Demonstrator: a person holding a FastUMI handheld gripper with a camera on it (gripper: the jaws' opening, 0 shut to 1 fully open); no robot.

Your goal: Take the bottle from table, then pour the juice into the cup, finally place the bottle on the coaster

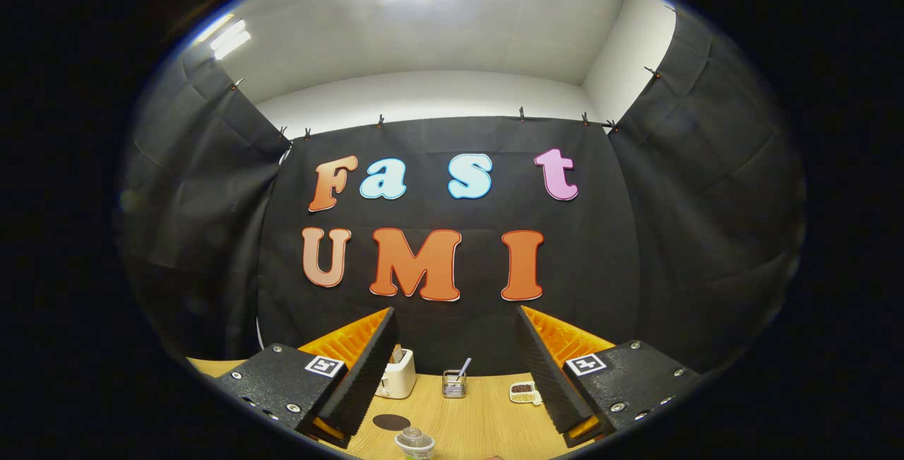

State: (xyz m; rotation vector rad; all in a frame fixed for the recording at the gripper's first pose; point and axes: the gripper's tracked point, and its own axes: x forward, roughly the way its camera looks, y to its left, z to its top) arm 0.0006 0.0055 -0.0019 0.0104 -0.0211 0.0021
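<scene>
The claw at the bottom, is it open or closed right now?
Open. The claw has its two fingers spread wide, bare table showing between them, gripping nothing.

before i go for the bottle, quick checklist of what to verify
1. Gripper fingers open, nothing between them: ok.
2. Bottle located: cannot tell; no bottle is identifiable among the things on the table.
3. Cup upright with its mouth up, just ahead of the fingers: ok.
4. Coaster bare, lying beside the cup on the wooden table: ok.
5. Toaster, utensil holder and small dish stand back by the wall, apart from the cup: ok.
</scene>
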